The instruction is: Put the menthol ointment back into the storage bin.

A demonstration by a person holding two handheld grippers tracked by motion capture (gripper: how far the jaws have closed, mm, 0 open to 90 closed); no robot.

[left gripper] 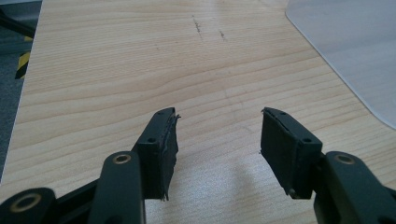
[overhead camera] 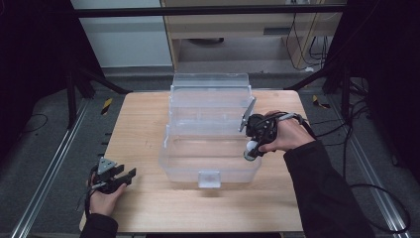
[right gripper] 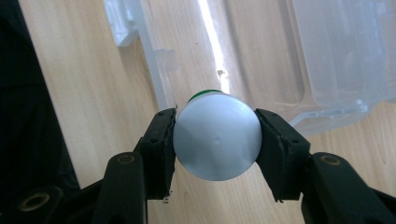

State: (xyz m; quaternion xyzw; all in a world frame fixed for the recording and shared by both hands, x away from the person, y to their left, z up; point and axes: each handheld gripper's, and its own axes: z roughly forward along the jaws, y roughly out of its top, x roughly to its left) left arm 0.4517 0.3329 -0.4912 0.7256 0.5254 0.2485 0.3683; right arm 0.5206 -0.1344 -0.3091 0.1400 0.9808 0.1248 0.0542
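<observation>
Nearest to us, our right gripper [right gripper: 215,142] is clamped on a white bottle [right gripper: 216,141], its round base facing us and a green edge showing behind. Just beyond its jaws lies the clear plastic box [overhead camera: 208,126], lid open, on the wooden table [overhead camera: 143,198]. Our left gripper [left gripper: 218,140] rests near the table's front-left corner, well away from the box, its jaws apart over bare wood.
</observation>
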